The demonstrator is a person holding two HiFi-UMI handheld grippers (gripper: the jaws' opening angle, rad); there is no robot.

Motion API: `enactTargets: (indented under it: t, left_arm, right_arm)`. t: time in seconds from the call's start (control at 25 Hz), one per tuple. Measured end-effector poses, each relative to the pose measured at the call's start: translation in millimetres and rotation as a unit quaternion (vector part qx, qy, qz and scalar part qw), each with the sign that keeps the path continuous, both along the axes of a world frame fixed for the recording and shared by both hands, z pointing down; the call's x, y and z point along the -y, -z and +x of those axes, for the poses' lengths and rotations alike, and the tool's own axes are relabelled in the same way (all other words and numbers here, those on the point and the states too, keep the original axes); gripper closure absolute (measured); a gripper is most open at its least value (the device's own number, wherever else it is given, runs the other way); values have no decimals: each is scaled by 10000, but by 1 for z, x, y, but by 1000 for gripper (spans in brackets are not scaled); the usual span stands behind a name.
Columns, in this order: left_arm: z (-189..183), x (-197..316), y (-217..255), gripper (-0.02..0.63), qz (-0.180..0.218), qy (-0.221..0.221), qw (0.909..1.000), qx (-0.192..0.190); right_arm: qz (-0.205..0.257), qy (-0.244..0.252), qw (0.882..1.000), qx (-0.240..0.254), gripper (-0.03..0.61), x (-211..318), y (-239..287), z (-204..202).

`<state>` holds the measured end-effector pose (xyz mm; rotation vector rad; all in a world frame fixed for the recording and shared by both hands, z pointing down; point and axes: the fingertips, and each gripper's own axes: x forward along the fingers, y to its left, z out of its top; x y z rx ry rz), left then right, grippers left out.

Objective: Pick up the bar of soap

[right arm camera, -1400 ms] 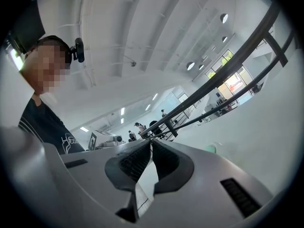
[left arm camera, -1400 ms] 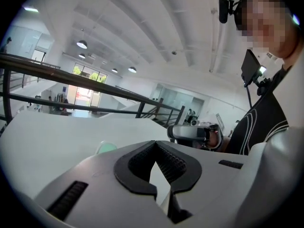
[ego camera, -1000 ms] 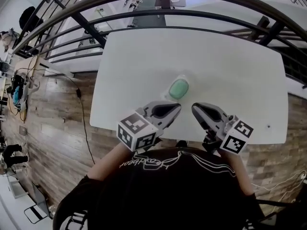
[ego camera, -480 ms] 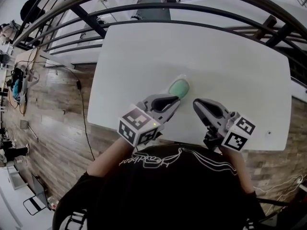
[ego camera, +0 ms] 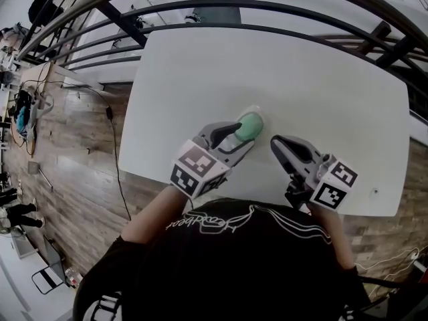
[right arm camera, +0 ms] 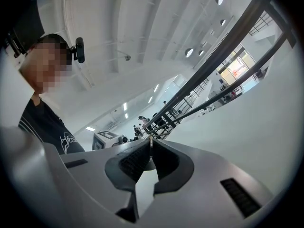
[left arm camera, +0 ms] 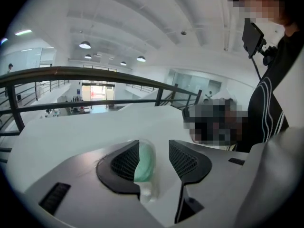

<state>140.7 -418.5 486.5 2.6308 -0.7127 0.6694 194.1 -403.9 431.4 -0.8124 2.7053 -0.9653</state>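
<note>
A pale green bar of soap point(ego camera: 250, 125) in a clear wrapper lies on the white table point(ego camera: 267, 65), near its front edge. My left gripper point(ego camera: 245, 136) has reached it, and its jaws are opening with the soap between them. In the left gripper view the soap point(left arm camera: 144, 163) sits against the left pad point(left arm camera: 126, 161), with a gap to the right pad, so the left gripper point(left arm camera: 154, 145) is not pressing on it. My right gripper point(ego camera: 275, 143) rests just right of the soap, tips together and empty; the right gripper view shows the right gripper point(right arm camera: 151, 141) shut.
A dark metal railing point(ego camera: 200, 9) curves behind the table's far edge. Wooden floor point(ego camera: 73, 146) lies to the left, with cables on it. The person's dark shirt point(ego camera: 241, 259) fills the bottom of the head view.
My left gripper has moved forward to the soap and its jaws have spread around it. The right gripper has stayed in place, shut.
</note>
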Motion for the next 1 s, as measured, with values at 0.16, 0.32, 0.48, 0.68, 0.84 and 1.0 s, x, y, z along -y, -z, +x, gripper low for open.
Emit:
enactTargets:
  t: [0.16, 0.32, 0.48, 0.68, 0.84, 1.0]
  left_arm:
    - [1, 10, -18, 377, -34, 6, 9997, 252]
    - [-6, 0, -38, 356, 26, -85, 9981, 608]
    - [0, 14, -54, 356, 47, -90, 9966, 814]
    - [6, 23, -66, 356, -6, -85, 9955, 942]
    - [9, 24, -73, 356, -80, -88, 9947, 1017]
    - [9, 24, -78, 356, -98, -127, 9938, 1100]
  right_arm:
    - [-26, 23, 10000, -21, 560, 7, -4, 4]
    - [-40, 22, 10000, -40, 560, -3, -7, 1]
    - [-77, 41, 9999, -68, 560, 9, -14, 9]
    - [-131, 79, 9999, -76, 560, 17, -20, 17]
    - [-151, 95, 9998, -74, 560, 19, -23, 22]
    - [-170, 89, 9998, -76, 560, 19, -25, 23]
